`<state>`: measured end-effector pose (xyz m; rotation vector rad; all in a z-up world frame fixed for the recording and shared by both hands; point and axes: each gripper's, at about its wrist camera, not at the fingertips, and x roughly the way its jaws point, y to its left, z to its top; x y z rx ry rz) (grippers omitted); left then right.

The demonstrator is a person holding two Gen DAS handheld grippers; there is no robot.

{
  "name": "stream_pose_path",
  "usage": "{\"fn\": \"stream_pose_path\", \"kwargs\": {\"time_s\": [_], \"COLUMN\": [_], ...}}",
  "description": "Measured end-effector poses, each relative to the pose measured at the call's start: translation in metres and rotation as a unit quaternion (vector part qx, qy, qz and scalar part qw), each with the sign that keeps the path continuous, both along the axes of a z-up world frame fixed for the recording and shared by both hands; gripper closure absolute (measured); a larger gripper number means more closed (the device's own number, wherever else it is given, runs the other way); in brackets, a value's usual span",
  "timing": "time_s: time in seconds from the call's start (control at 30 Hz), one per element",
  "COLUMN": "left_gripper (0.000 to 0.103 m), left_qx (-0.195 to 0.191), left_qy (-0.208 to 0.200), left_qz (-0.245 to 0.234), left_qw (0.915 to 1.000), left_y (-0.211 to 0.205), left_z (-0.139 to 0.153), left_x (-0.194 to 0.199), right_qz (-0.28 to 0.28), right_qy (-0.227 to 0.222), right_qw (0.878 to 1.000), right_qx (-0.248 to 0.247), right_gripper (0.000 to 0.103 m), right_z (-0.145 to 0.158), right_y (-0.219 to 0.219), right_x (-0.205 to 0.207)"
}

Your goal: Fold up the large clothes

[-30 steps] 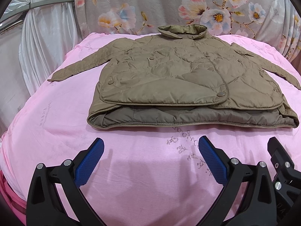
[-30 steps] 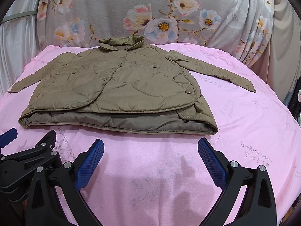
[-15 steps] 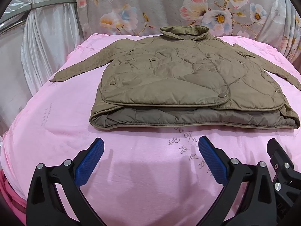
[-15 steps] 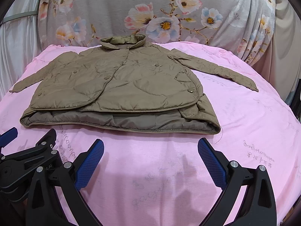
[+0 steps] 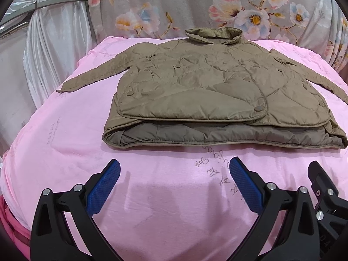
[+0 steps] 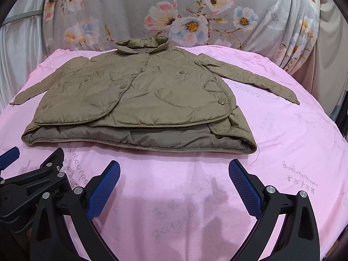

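The jacket (image 5: 208, 87) is puffy and slick-looking, so my main worry is that a shallow pinch takes only the top quilted layer and the lining slides out underneath, leaving a lopsided fold. The near hem already sits as a doubled, rounded roll; if I grab that roll unevenly with my two hands, I expect one side to drag ahead and skew the body. Both sleeves lie spread outward, the left sleeve (image 5: 93, 77) and the right sleeve (image 6: 256, 79), and either could trail or bunch if I lift the body first. The pink cloth (image 6: 293, 134) under it may also ruck up with a low grasp.

My left gripper (image 5: 174, 187) hangs with jaws spread wide and nothing between them, short of the near hem, towards its left half. My right gripper (image 6: 174, 187) is likewise wide apart and empty, near the hem's right half, touching nothing.
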<state>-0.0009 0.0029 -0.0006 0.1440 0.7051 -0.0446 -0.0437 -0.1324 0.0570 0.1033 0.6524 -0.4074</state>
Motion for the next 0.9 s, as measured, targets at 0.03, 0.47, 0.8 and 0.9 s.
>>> {"fn": "stream_pose_path", "kwargs": {"time_s": [0.03, 0.47, 0.8, 0.9], "left_gripper": [0.005, 0.005, 0.005, 0.005], "left_qx": [0.0, -0.003, -0.076, -0.087], "left_qy": [0.001, 0.017, 0.042, 0.031], "left_qz": [0.0, -0.007, 0.0, 0.019], "left_qw": [1.0, 0.9998, 0.9962, 0.9956], "left_y": [-0.001, -0.004, 0.022, 0.036], "left_z": [0.0, -0.003, 0.014, 0.031], "left_x": [0.001, 0.007, 0.013, 0.023], "right_qz": [0.0, 0.008, -0.014, -0.039], "right_qy": [0.001, 0.008, -0.05, -0.07], "right_qw": [1.0, 1.0, 0.999, 0.997], "right_qx": [0.0, 0.022, -0.016, 0.004], "right_gripper": [0.005, 0.005, 0.005, 0.005], "right_z": [0.0, -0.003, 0.038, 0.045], "right_y": [0.0, -0.006, -0.064, -0.123], "right_x": [0.0, 0.005, -0.007, -0.003]}}
